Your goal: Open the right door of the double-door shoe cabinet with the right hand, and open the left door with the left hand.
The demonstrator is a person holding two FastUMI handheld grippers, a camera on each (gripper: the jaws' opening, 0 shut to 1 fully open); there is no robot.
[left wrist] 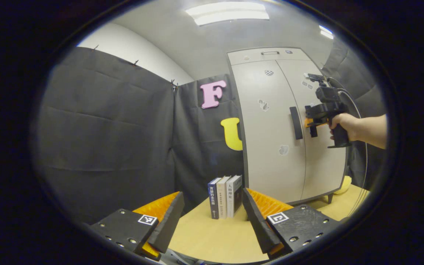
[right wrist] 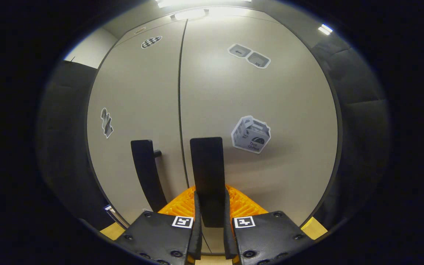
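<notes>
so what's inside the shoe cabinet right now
Cannot tell: both doors of the shoe cabinet are shut and cover the inside. The right gripper is shut on the right door handle; the left door handle is untouched.

Right door handle (right wrist: pixel 207 173) lower end hidden between right gripper (right wrist: pixel 212 221) fingers; stickers (left wrist: pixel 263 105) too small.

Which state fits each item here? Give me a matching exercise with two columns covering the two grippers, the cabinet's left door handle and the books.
Column one:
1. right gripper
2. left gripper
3. left door handle
4. books

Column two:
A. open, over the table
B. upright beside the shoe cabinet
C. ungripped
D. shut on the right door handle

Pairs: 1-D, 2-A, 3-C, 4-B
</notes>
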